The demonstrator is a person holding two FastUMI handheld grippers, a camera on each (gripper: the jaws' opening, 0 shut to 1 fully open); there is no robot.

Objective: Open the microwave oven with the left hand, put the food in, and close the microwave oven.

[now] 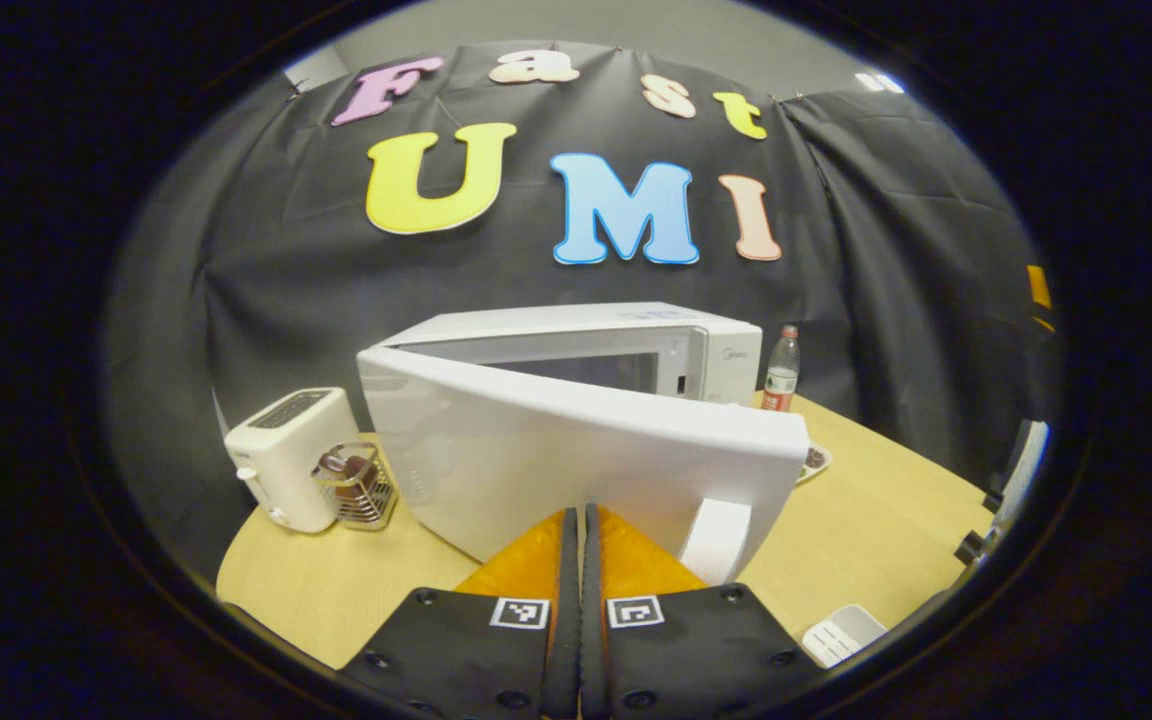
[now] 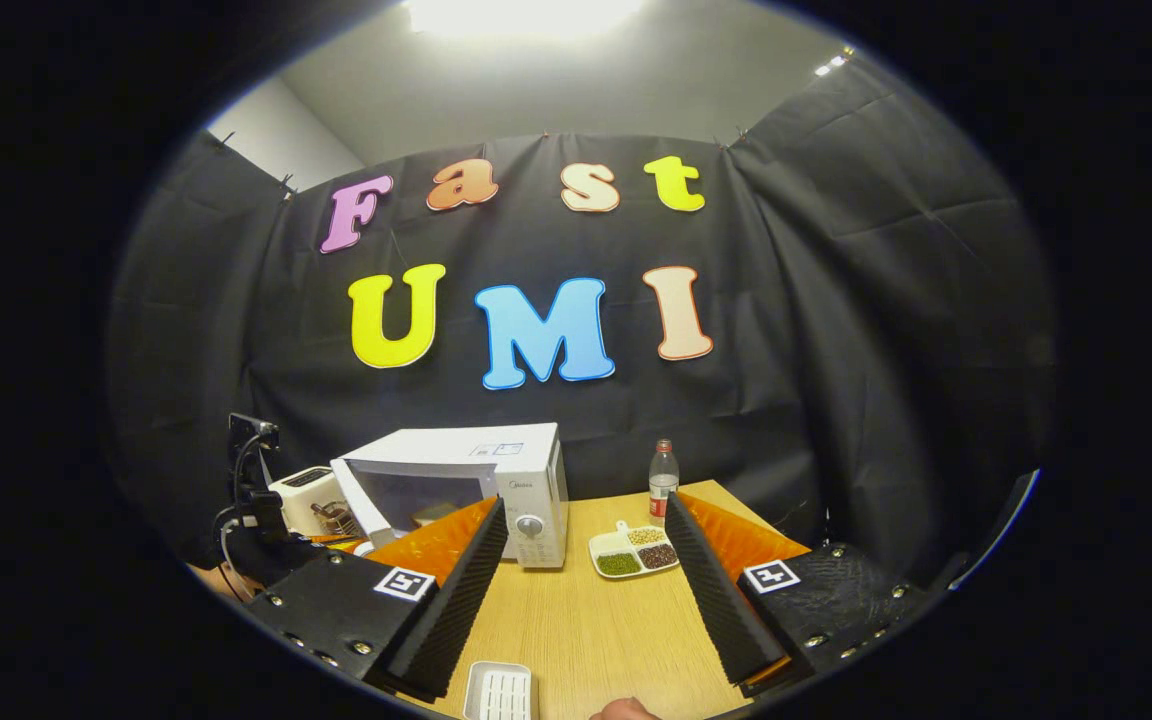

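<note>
The white microwave (image 1: 636, 345) stands mid-table with its door (image 1: 536, 450) swung partly open, hinged on the left. My left gripper (image 1: 581, 515) is shut with nothing between its orange fingers, its tips right at the door's outer face, just left of the white handle (image 1: 716, 538). In the right gripper view the microwave (image 2: 526, 470) shows a dark cavity with a tan shape (image 2: 433, 513) inside. A divided white plate of food (image 2: 633, 551) lies on the table to its right. My right gripper (image 2: 584, 515) hangs open above the table, well back from both.
A white toaster (image 1: 286, 458) and a wire holder (image 1: 356, 487) stand left of the microwave. Behind the plate is a red-labelled bottle (image 2: 663, 480). A small white ribbed tray (image 2: 498, 690) lies at the near table edge, with a fingertip (image 2: 624, 710) beside it.
</note>
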